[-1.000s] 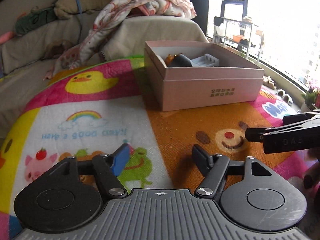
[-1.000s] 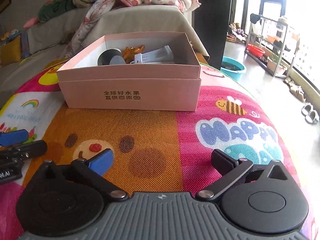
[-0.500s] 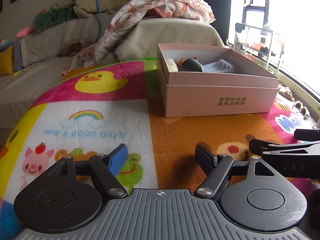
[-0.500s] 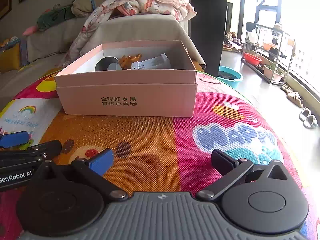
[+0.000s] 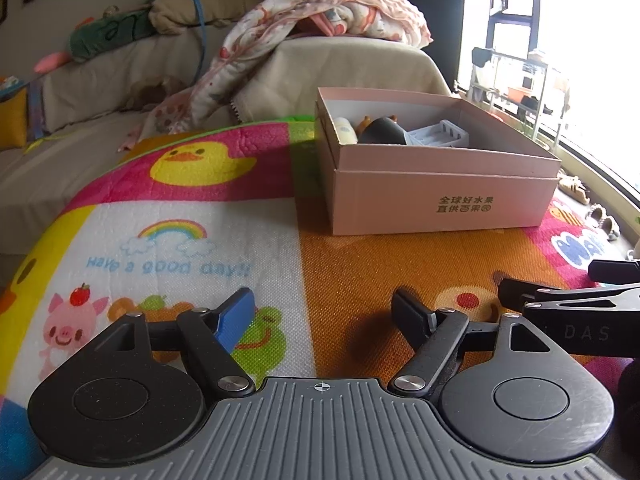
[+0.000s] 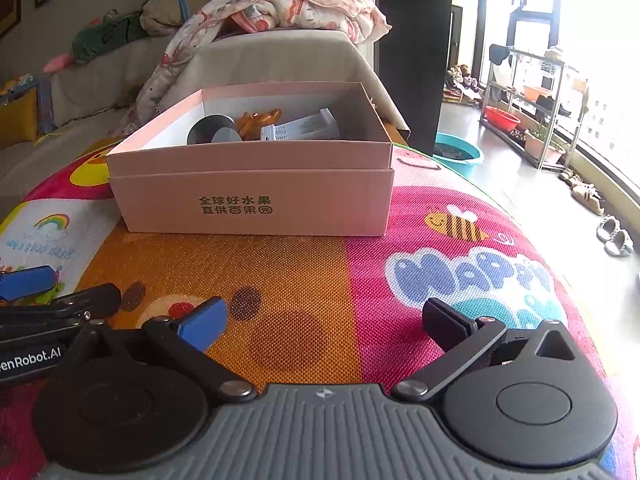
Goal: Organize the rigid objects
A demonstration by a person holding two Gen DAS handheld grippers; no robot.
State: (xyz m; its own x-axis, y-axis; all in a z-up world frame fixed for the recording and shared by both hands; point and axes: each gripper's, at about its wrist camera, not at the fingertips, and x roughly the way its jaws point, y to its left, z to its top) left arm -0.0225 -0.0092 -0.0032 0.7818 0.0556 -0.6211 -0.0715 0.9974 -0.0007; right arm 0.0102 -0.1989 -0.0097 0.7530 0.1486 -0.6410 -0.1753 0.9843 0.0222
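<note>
colourful mat [image 6: 304,264], filled pink box [image 6: 256,200]

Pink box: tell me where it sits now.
The pink box sits ahead on the play mat, center in the right wrist view, before the sofa.

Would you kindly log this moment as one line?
left gripper: open, empty | right gripper: open, empty | pink box: holds items | mat: nothing loose

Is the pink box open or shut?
Open. The pink box has no lid on top, and you can see toys inside it.
</note>
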